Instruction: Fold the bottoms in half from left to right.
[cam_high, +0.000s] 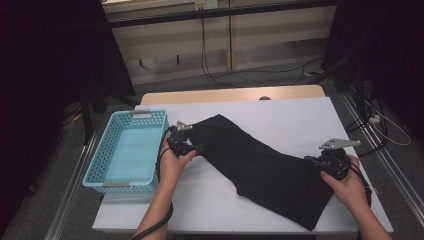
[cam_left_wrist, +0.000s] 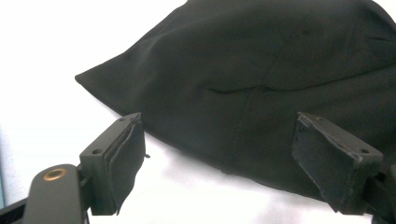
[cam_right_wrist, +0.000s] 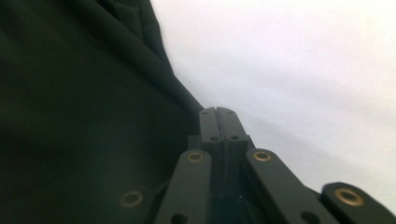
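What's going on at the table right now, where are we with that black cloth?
A person works a black garment spread across the white table, one tool in each hand. The left tool stands open at the garment's end nearest the blue basket, the cloth's edge between its jaws but not pinched. The right tool is shut at the garment's opposite edge; whether it has caught any cloth cannot be told. Nothing lies in the basket.
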